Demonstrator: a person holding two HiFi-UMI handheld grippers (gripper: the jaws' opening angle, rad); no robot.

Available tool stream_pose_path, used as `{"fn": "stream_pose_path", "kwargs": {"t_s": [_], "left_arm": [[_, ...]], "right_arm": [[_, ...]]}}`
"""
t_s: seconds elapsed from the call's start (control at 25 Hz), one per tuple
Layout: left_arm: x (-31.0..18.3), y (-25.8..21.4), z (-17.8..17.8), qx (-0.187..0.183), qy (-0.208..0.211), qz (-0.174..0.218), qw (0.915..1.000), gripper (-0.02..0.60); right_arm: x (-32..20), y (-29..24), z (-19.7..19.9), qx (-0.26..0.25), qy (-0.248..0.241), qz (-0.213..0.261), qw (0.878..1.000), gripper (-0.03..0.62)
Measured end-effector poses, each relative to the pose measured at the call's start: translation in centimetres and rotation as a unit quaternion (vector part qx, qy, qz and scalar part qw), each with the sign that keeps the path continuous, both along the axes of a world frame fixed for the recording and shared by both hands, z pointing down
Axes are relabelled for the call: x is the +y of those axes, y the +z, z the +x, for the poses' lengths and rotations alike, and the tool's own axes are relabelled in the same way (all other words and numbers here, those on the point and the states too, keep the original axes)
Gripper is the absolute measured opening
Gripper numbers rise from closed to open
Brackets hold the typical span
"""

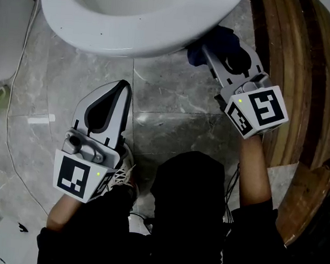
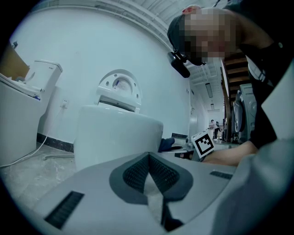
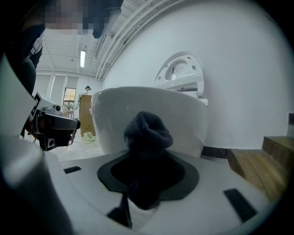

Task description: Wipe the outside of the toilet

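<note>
Toilet: the white ceramic toilet bowl (image 1: 133, 23) stands on the grey marble floor (image 1: 173, 101), straight ahead of you. Its rounded outer wall faces both tools.
Bearing: from your right tool (image 3: 147, 176) the bowl's wall lies dead ahead and slightly left. The wall curves away to either side, so I judge the stroke should follow that curve rather than run straight.
Nearer side: your right tool is tucked under the rim at the bowl's right front. Your left tool (image 2: 149, 157) hangs back over the floor, apart from the bowl.
Right tool: its jaws are clamped on the dark blue knitted cloth (image 3: 147, 131), which bulges out past the tips.
Left tool: its jaws are together at the tips, with nothing between them.
Cloth: the wad sits at the bowl's wall below the rim. Whether it actually presses on the ceramic, I cannot tell.
</note>
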State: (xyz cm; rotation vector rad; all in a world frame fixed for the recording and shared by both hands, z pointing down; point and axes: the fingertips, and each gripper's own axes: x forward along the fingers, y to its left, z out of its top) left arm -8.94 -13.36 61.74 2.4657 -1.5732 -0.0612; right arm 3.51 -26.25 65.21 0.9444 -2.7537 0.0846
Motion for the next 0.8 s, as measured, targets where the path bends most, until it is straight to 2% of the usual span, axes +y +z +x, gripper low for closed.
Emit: {"fn": "stream_pose_path", "kwargs": {"t_s": [0.36, 0.8], "left_arm": [[-0.2, 0.1, -0.3, 0.002, -0.002, 0.002, 1.0000, 0.011], [-0.1, 0.6, -0.9, 0.002, -0.004, -0.005, 1.0000, 0.011]], "right_arm": [[-0.8, 3.7, -0.1, -0.003, 0.005, -0.038, 0.999, 0.135], [-2.2, 9.3, 0.0, 0.027, 0.023, -0.068, 0.997, 0.135]]}}
